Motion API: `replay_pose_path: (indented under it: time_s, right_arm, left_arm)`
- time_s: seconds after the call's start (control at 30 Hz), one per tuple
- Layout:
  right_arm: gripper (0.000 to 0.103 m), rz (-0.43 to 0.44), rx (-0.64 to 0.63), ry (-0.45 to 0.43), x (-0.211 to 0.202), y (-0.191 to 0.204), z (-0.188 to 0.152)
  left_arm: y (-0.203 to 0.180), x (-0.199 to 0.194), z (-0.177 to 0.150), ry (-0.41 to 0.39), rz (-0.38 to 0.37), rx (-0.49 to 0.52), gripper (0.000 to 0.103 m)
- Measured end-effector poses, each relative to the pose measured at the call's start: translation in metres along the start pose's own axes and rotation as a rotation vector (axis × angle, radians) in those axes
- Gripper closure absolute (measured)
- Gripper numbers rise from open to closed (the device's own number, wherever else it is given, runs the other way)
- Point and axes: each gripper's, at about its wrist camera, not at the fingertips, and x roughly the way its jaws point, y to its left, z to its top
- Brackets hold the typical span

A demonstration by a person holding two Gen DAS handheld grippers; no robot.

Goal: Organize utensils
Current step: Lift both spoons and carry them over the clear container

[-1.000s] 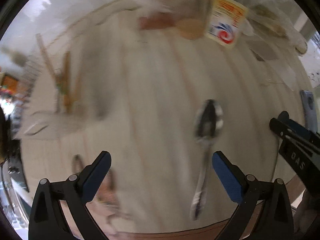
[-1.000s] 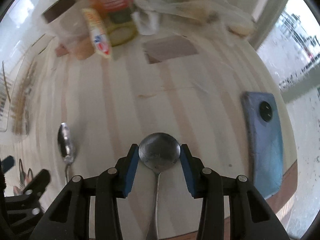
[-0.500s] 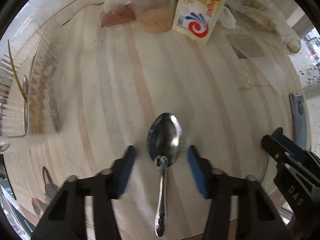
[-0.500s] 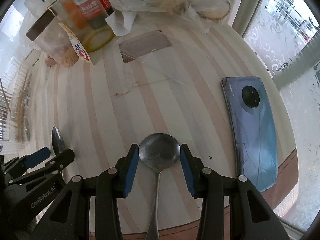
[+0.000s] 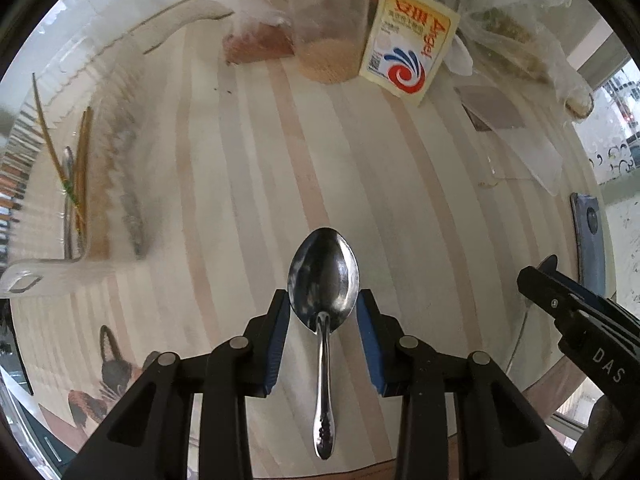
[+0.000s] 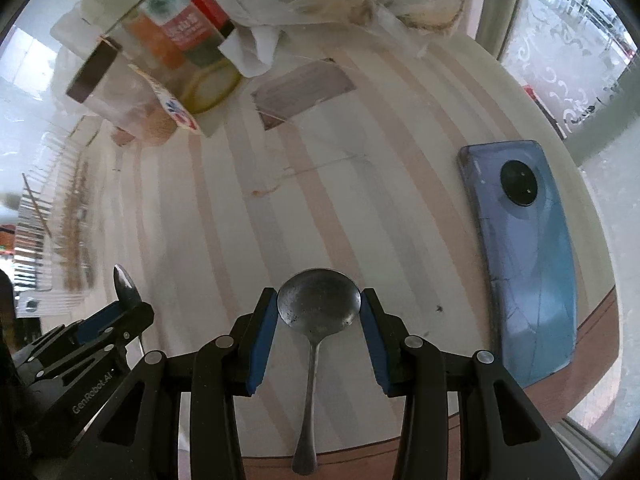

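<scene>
Both grippers point steeply down at a pale striped desk [image 5: 248, 184], each with a spoon between its blue pads. The left gripper [image 5: 323, 312] has just been closing: its jaws now stand against either edge of the bowl of a shiny oval spoon [image 5: 322, 280], whose handle runs back between the fingers toward the lens. The right gripper [image 6: 319, 312] has its jaws clamped on the rim of a duller, round-bowled spoon [image 6: 319, 304], handle likewise trailing back under the camera.

The two grippers sit side by side (each catches the other at the edge of its own view); from the right wrist camera only the tip of the oval spoon's bowl shows above the left gripper's black fingers. Whether either spoon rests on the desk or hangs just clear of it cannot be told.

At the desk's left edge a clear ribbed tray [image 5: 44, 268] holds chopsticks [image 5: 80, 168] and what looks like another utensil, blurred and warped by the lens. Along the far edge a jar [image 5: 328, 36], a yellow-and-white packet [image 5: 408, 48] and plastic bags [image 6: 352, 4] are cut off by the frame. A blue phone [image 6: 524, 256] lies face down to the right.
</scene>
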Motion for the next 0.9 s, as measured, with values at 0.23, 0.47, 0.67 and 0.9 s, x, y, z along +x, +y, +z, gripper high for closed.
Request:
replay_pose_path:
  time_s: [0.23, 0.47, 0.67, 0.9]
  right_arm:
    - [0.059, 0.021, -0.039, -0.023, -0.011, 0.015, -0.004]
    - [0.059, 0.019, -0.102, -0.052, -0.027, 0.034, 0.001]
    - [0.059, 0.031, -0.143, -0.074, -0.044, 0.049, 0.004]
    - [0.059, 0.064, -0.187, -0.111, -0.068, 0.072, 0.011]
  left_arm:
    - [0.003, -0.017, 0.000, -0.033, 0.000, -0.025, 0.072]
    - [0.010, -0.047, -0.003, -0.083, 0.003, -0.035, 0.072]
    - [0.016, -0.078, 0.002, -0.147, -0.003, -0.049, 0.073]
    - [0.037, -0.116, 0.012, -0.231, -0.005, -0.086, 0.073]
